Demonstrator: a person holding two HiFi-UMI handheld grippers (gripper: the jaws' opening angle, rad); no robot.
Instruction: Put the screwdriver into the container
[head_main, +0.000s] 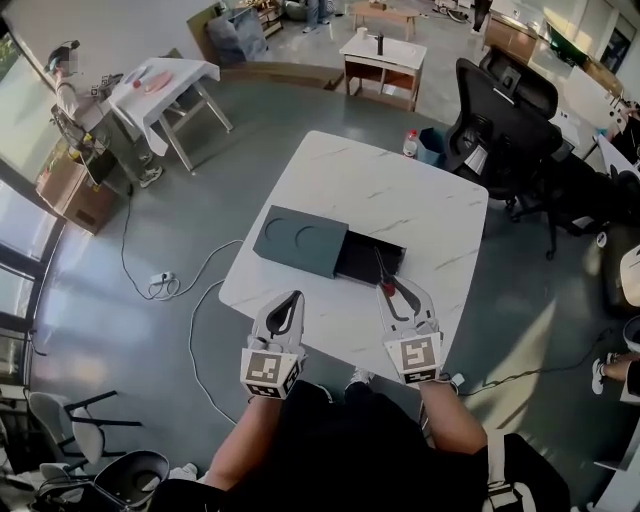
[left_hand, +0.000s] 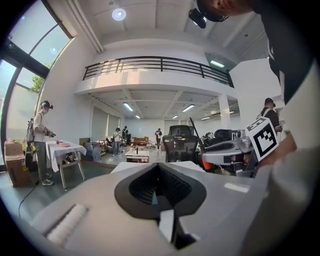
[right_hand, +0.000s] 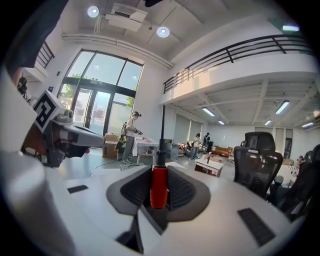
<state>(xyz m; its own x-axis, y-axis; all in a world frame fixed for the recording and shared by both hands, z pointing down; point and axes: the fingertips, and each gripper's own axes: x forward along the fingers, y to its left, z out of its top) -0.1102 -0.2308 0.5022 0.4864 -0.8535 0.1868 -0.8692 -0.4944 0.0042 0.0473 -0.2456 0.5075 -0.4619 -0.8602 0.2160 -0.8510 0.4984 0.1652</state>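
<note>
A dark grey container (head_main: 300, 240) lies on the white table (head_main: 400, 195), with its black inner tray (head_main: 372, 258) slid out to the right. My right gripper (head_main: 396, 292) hovers just in front of that tray, shut on the screwdriver (head_main: 384, 284). The red handle (right_hand: 159, 187) sits between the pads, and the thin black shaft (right_hand: 162, 127) points out past the jaws toward the tray. My left gripper (head_main: 288, 306) is over the table's near edge, jaws together and empty (left_hand: 159, 176). The left gripper view shows the right gripper (left_hand: 227, 152) alongside.
A black office chair (head_main: 500, 120) stands off the table's far right corner, with a bottle (head_main: 409, 143) on the floor beside it. A cable and power strip (head_main: 160, 283) lie on the floor to the left. Other tables and people are far off.
</note>
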